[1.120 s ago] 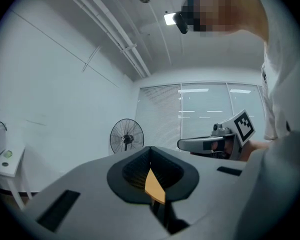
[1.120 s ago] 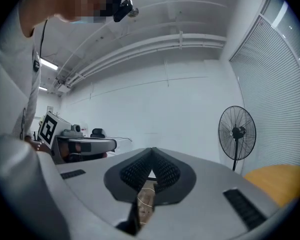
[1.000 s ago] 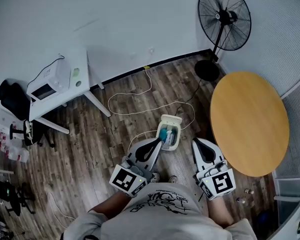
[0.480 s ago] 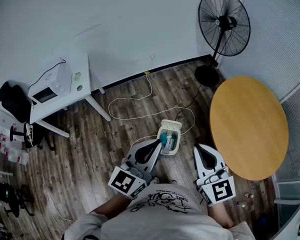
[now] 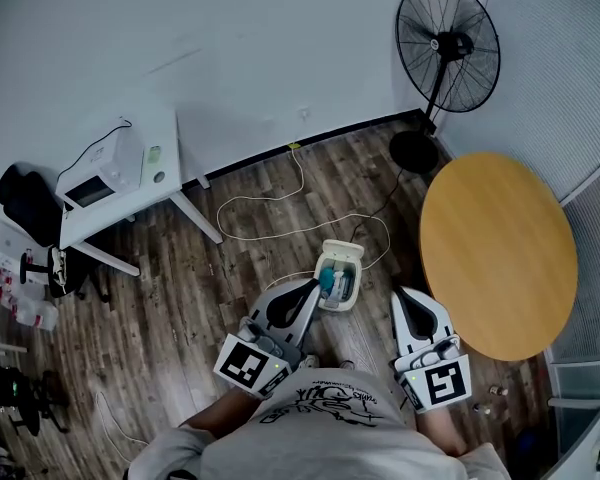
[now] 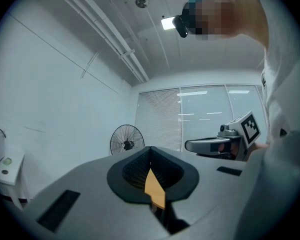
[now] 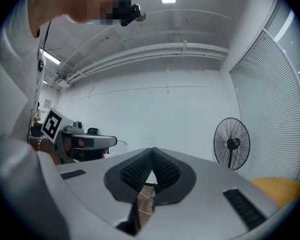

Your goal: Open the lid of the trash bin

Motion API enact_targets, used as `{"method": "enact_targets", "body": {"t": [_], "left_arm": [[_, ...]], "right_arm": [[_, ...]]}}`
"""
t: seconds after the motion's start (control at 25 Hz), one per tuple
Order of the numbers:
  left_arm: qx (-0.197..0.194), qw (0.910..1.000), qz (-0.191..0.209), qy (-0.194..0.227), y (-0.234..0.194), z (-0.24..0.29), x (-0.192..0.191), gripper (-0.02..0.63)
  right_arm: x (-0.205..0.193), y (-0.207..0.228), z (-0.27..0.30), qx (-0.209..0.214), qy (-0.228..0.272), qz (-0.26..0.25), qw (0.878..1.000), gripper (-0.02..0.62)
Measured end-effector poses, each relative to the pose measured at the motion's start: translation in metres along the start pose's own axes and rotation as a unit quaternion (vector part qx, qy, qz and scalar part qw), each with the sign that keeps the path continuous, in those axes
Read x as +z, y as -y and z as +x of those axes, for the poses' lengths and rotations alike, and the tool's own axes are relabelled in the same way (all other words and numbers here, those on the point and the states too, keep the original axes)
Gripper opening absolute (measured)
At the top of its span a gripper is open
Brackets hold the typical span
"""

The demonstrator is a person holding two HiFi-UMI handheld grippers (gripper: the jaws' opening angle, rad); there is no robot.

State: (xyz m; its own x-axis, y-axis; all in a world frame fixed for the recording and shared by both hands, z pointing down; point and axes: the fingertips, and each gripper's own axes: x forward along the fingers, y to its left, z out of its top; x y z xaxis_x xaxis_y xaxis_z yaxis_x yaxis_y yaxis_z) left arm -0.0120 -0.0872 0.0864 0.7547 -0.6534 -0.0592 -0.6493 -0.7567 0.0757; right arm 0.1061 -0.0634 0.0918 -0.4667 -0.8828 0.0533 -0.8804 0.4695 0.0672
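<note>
A small cream trash bin point(image 5: 338, 273) stands on the wood floor just ahead of my feet. Its top shows teal contents, and a pale lid panel point(image 5: 342, 241) lies at its far side. My left gripper point(image 5: 315, 286) is shut and empty, its tip right beside the bin's near left edge; whether it touches is unclear. My right gripper point(image 5: 400, 296) is also shut and empty, to the right of the bin and apart from it. The bin is hidden in both gripper views, which point up at the room. The left gripper point(image 6: 150, 150) and the right gripper point(image 7: 152, 152) each show closed jaws.
A black pedestal fan point(image 5: 448, 43) stands at the back right. A round wooden table point(image 5: 498, 253) is close on the right. A white desk point(image 5: 170, 153) with a microwave point(image 5: 102, 165) is at the left. A white cable point(image 5: 280, 208) loops on the floor behind the bin.
Both grippers have drawn back slightly toward my body. The bin looks unchanged.
</note>
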Motion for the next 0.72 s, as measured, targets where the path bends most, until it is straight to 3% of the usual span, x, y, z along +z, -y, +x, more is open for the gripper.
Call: {"method": "enact_targets", "body": {"t": [0.72], "left_arm": [[0.014, 0.9999, -0.003, 0.000, -0.0076, -0.0010, 0.0006, 0.015]], "right_arm": [[-0.0043, 0.0116, -0.0029, -0.021, -0.004, -0.006, 1.000, 0.005]]}}
